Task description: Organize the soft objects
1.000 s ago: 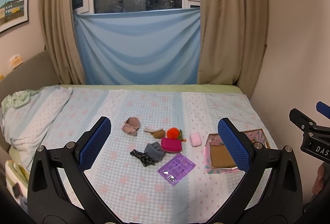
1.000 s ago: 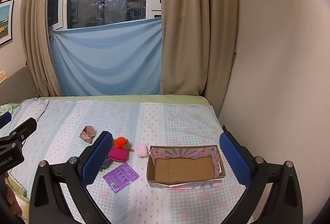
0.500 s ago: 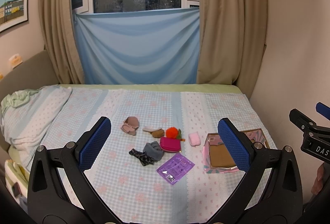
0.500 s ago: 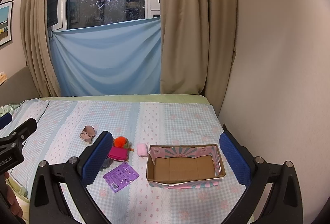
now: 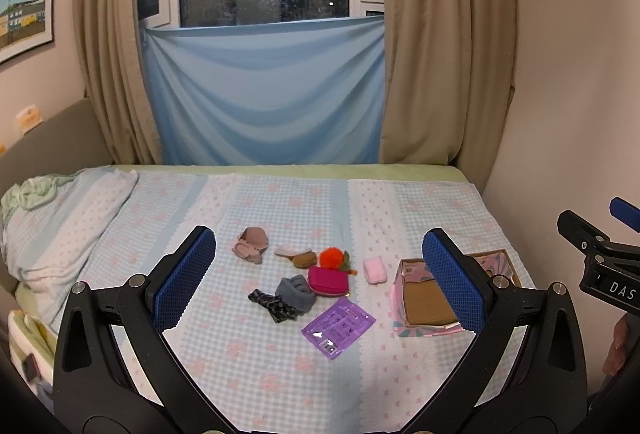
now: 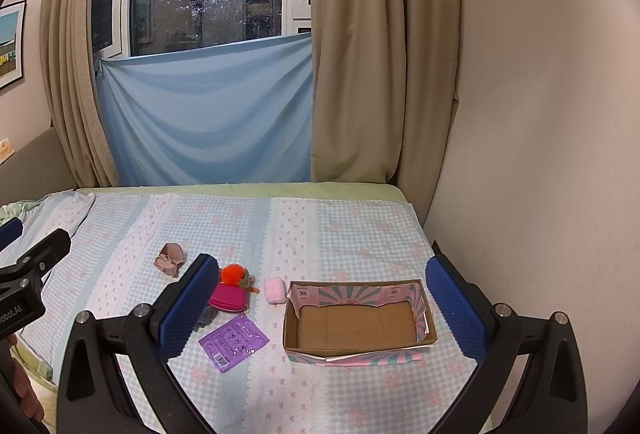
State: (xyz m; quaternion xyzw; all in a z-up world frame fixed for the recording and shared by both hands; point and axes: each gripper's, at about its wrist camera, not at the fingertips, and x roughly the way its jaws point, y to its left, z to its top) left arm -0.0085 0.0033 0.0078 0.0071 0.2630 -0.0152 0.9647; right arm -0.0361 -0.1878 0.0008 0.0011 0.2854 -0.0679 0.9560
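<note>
Several small soft things lie in a cluster on the bed: a beige pouch [image 5: 251, 245], a brown piece [image 5: 304, 259], an orange pompom [image 5: 332, 258], a magenta purse [image 5: 328, 281], a grey cloth [image 5: 295, 293], a dark patterned band [image 5: 272, 305], a pink block [image 5: 375, 271] and a purple packet [image 5: 338, 326]. An empty open cardboard box [image 6: 356, 326] with pink-teal sides stands to their right. My left gripper [image 5: 318, 282] is open and empty, held above the bed short of the cluster. My right gripper [image 6: 320, 310] is open and empty, in front of the box.
The bed [image 5: 280, 362] has a checked light-blue cover. A pillow [image 5: 52, 230] lies at the left. A wall [image 6: 540, 114] runs along the bed's right side. Curtains and a blue cloth [image 5: 264, 94] hang behind the far edge.
Both views have shifted very slightly; the objects sit marginally higher in the left wrist view. Nothing was taken hold of or let go.
</note>
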